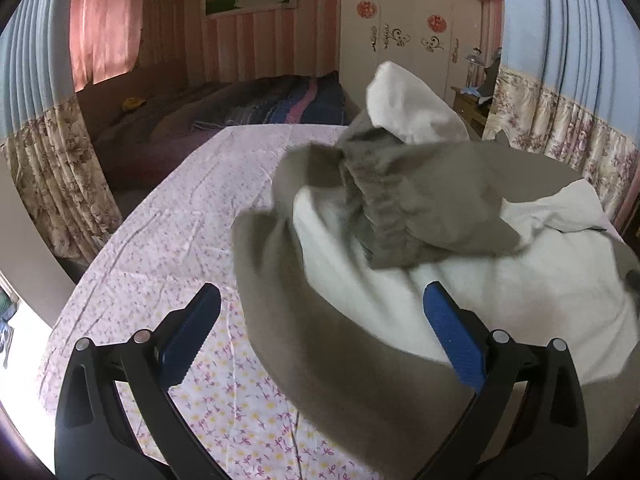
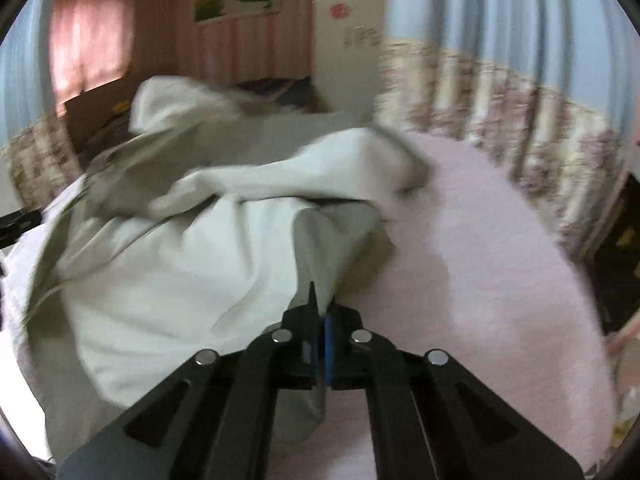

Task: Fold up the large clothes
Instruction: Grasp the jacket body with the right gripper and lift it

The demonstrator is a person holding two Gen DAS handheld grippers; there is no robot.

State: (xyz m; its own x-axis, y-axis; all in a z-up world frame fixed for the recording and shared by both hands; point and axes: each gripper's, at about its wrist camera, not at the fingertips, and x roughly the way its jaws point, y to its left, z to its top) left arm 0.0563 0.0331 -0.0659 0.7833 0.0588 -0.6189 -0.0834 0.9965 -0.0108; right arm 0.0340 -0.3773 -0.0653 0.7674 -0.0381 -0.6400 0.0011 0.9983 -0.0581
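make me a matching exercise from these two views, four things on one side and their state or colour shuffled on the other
Things:
1. left hand-held gripper
2. right hand-held gripper
3. garment
4. bedsheet

States:
A. pink, with a small flower print
B. jaws wide open, nothing clamped
C. crumpled in a heap, grey-green and white
D. jaws shut on an edge of the cloth

Pairs: 1-B, 2-D, 3-C, 4-A

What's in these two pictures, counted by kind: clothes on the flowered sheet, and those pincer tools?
Garment, grey-green with a white lining, crumpled on the flowered sheet: 1
Pincer tools: 2, the left gripper open and the right gripper shut on the garment's edge
Total: 3
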